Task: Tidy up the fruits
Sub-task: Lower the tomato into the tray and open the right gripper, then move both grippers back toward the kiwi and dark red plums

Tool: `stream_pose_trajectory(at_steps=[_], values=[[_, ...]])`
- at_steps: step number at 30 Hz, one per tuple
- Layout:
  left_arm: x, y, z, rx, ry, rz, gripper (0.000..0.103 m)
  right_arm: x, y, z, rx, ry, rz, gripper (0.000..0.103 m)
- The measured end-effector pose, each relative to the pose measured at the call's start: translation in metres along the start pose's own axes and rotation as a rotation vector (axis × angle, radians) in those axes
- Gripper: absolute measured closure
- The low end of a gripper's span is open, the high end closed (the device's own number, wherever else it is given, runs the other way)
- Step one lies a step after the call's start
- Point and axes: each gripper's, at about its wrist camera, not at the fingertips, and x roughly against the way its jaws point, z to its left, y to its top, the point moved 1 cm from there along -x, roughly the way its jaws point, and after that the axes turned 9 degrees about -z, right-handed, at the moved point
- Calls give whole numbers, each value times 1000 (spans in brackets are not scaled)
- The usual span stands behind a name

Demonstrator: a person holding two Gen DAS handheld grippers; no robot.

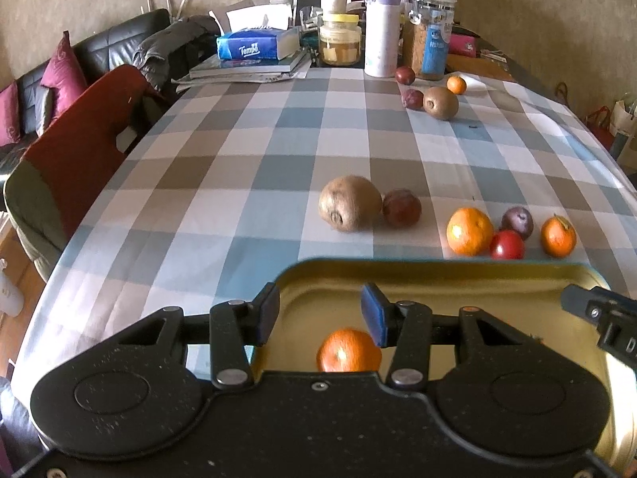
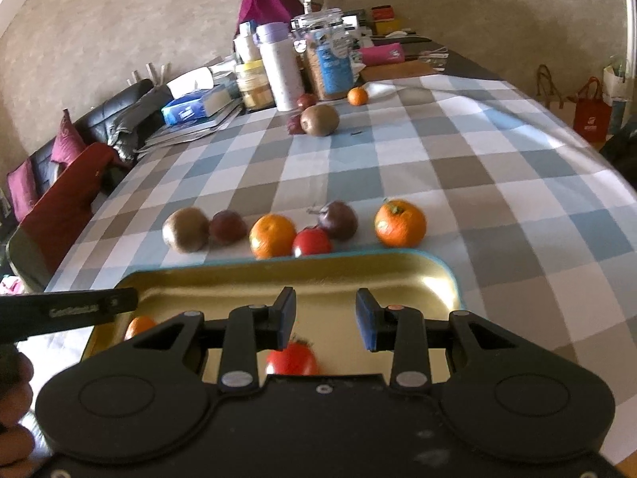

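Observation:
A gold tray with a blue rim (image 1: 438, 265) (image 2: 358, 255) lies at the near edge of the checked table. My left gripper (image 1: 320, 314) hangs open over its left part, above a tangerine (image 1: 348, 352) (image 2: 139, 324) that lies in the tray untouched. My right gripper (image 2: 326, 320) is open over the tray's right part, above a red tomato (image 2: 292, 358). Just beyond the tray stand a kiwi (image 1: 349, 208) (image 2: 185, 229), a brown plum (image 1: 401, 207), a tangerine (image 1: 469, 231), a tomato (image 1: 506, 245), a purple plum (image 1: 516, 221) and another tangerine (image 1: 558, 236).
Far down the table lie a second kiwi (image 1: 440, 102), a small tangerine (image 1: 456, 84) and dark plums beside a white bottle (image 1: 382, 28), jars and a tissue box (image 1: 256, 44). A red chair (image 1: 79, 151) stands at the left edge. A hand (image 2: 14, 398) shows at lower left.

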Motion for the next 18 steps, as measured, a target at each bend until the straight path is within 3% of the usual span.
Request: stream_pose_trajectory(at_steps=[15, 18], values=[[-31, 59, -7, 9, -21, -27, 48, -61, 57, -17, -74, -68, 12, 67], [-40, 72, -11, 5, -21, -32, 41, -74, 69, -19, -87, -69, 24, 67]])
